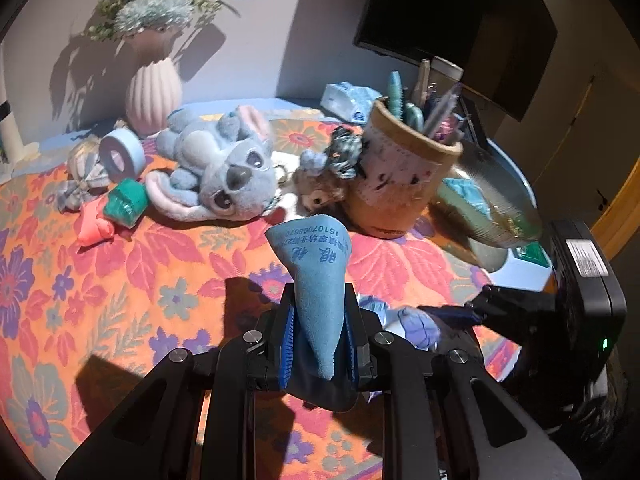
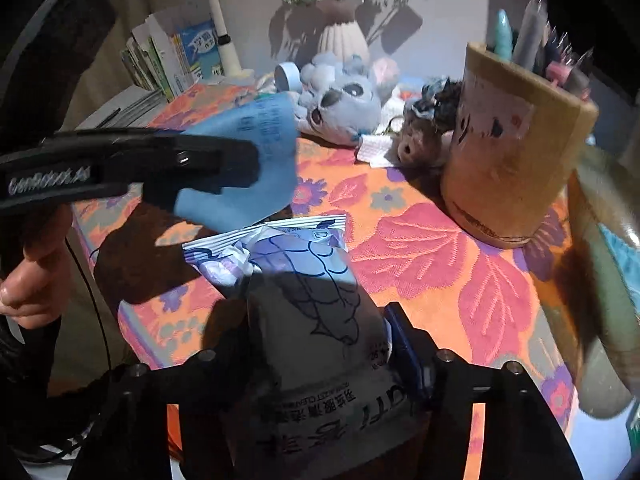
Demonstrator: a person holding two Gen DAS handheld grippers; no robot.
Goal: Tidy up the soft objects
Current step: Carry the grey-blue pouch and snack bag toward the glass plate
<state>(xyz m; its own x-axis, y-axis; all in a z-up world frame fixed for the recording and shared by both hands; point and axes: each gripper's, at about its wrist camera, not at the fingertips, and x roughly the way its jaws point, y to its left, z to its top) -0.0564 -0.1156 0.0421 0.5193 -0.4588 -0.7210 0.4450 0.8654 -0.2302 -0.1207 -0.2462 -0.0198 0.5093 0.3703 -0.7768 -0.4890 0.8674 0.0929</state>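
The left gripper [image 1: 320, 344] has its jaws pinched nearly together on a blue microfibre cleaning cloth [image 1: 316, 280], which stands up between the blue pads in a loose cone with printed writing near its top. In the right wrist view, the right gripper [image 2: 320, 356] has a white tissue pack [image 2: 308, 292] with a blue line drawing lying between its jaws, about half apart. One blue pad shows at the pack's right edge, but I cannot tell whether the pads actually press on it.

The likeliest trouble is the pack: its smooth plastic wrap could slide out if the hold is light, and it would drop onto the cloth-covered table. The blue cloth is gripped only at its lower part, so a quick swing could let it flop or drag across nearby things. The two grippers are also close together, and one could knock the other.

The surface is a table under an orange floral tablecloth [image 1: 120, 280]. Farther back lie a pale blue plush toy [image 1: 224, 168], a small brown plush [image 1: 320, 196], a green and pink soft piece [image 1: 116, 208] and a roll of tape [image 1: 122, 154]. A tan pen holder [image 1: 400, 176] stands to the right, full of pens. At the far edge a ribbed pink vase [image 1: 154, 92] holds flowers against a pale wall, with a dark monitor [image 1: 452, 20] to its right.
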